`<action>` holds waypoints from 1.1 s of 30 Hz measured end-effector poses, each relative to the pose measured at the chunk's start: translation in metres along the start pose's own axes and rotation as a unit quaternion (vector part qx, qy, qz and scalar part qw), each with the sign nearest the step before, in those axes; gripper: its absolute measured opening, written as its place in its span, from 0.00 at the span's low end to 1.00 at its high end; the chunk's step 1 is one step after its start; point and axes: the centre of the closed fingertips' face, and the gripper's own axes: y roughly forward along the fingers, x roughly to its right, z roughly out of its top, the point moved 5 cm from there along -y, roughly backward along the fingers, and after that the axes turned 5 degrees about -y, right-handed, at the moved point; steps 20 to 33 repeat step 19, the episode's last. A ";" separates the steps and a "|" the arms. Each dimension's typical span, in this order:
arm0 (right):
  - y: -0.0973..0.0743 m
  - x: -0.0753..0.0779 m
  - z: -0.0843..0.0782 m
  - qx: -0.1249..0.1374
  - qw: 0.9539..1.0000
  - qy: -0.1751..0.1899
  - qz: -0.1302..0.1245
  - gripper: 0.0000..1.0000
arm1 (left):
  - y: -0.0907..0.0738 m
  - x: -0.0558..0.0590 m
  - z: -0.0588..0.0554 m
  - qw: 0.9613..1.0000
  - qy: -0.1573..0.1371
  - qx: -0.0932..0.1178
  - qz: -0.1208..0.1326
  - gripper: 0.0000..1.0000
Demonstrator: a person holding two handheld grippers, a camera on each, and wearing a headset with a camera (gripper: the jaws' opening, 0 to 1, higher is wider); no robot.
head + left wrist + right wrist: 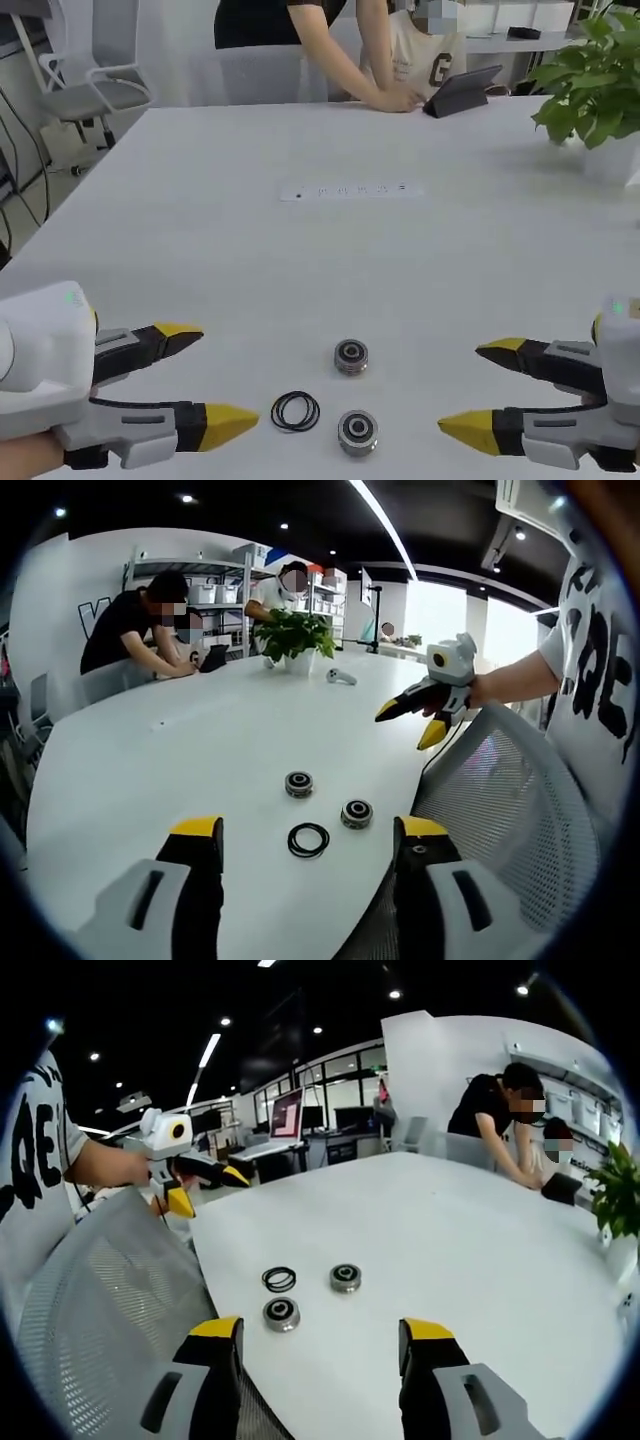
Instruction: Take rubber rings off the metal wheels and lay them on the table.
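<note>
Progress of the ring-removal task, seen from the head view. The white table carries all the work near its front edge. The left gripper and the right gripper hover low on either side of the work. Each has its jaws spread wide with nothing between them, and neither touches a part. Between the two grippers lie the two metal wheels, the far wheel and the near wheel, both flat on the table and apart from each other. Just left of the near wheel are the black rubber rings, flat on the table and touching neither wheel (they read as two thin hoops overlapping, though the count is uncertain at this size). From this layout the task appears far advanced, since rings are already off and laid down as required. Whether a further ring sits in either wheel's groove is too small to tell. If one does, removing it is the work left. If not, nothing is left to strip. Both gripper views show the same trio ahead of their open jaws.
</note>
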 end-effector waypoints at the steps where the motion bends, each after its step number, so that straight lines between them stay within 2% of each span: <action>1: -0.001 0.000 -0.001 0.001 1.000 0.002 -0.002 0.62 | -0.001 0.000 0.000 1.000 -0.002 0.001 0.001 0.67; 12: -0.009 -0.002 -0.006 0.002 1.000 0.006 -0.010 0.63 | -0.010 -0.002 0.001 1.000 -0.016 0.009 0.018 0.68; 19: -0.013 -0.001 -0.005 0.010 1.000 0.012 -0.016 0.63 | -0.014 -0.001 -0.005 0.999 -0.027 -0.003 0.021 0.66; 33: -0.013 -0.001 -0.005 0.010 1.000 0.012 -0.016 0.63 | -0.014 -0.001 -0.005 0.999 -0.027 -0.003 0.021 0.66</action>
